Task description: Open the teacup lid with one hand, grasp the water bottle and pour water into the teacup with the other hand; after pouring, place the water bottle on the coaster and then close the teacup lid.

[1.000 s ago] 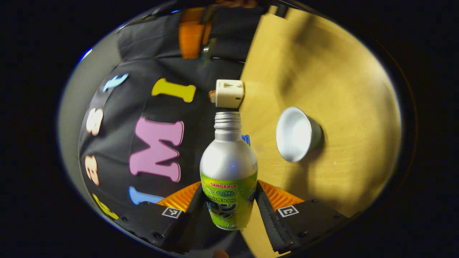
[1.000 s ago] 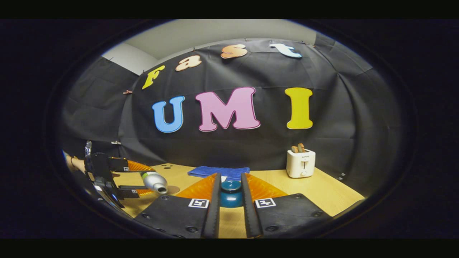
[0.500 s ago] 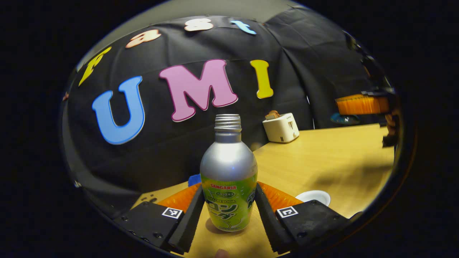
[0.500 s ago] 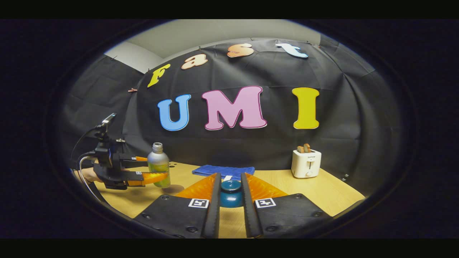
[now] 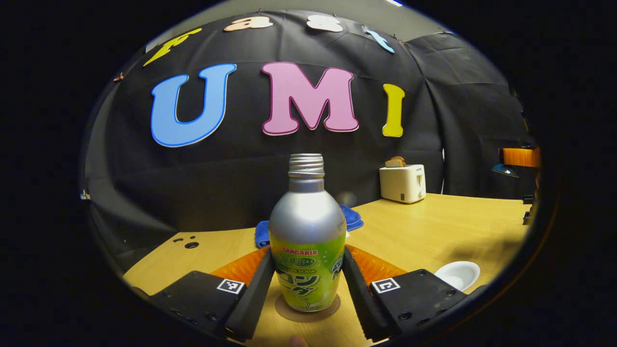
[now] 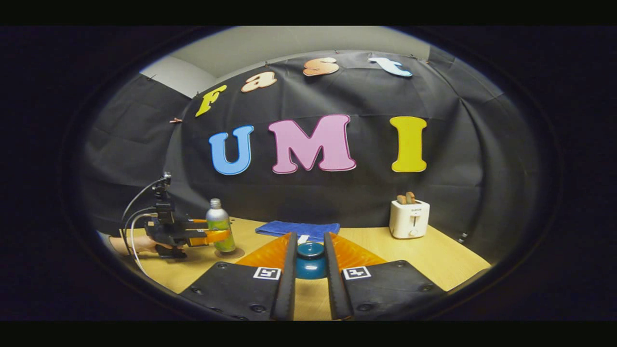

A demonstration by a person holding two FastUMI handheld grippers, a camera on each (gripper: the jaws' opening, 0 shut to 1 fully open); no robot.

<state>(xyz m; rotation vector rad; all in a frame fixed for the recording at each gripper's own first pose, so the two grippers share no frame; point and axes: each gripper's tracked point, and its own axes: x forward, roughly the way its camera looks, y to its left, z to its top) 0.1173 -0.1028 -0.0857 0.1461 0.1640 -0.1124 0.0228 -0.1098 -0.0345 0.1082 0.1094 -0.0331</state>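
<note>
a wooden tabletop [image 5: 434,226] runs up to the black cloth wall, with a white toaster [image 5: 403,182] at the back and a blue cloth [image 5: 354,219] folded in front of the wall. in the left gripper view the left tool [image 5: 306,284] is closed on the bottle [image 5: 307,231], a finger pressed to each side of its label. the bottle stands upright, uncapped, its base on the round brown coaster [image 5: 307,312]. the white teacup [image 5: 457,274] sits open on the tabletop to the right, near the tool. in the right gripper view the right tool [image 6: 310,262] holds the dark teal lid [image 6: 310,260] tight between its fingers, raised above the tabletop. farther left there, the left tool [image 6: 212,236] grips the bottle [image 6: 219,231], with a hand [image 6: 144,244] behind it.
</note>
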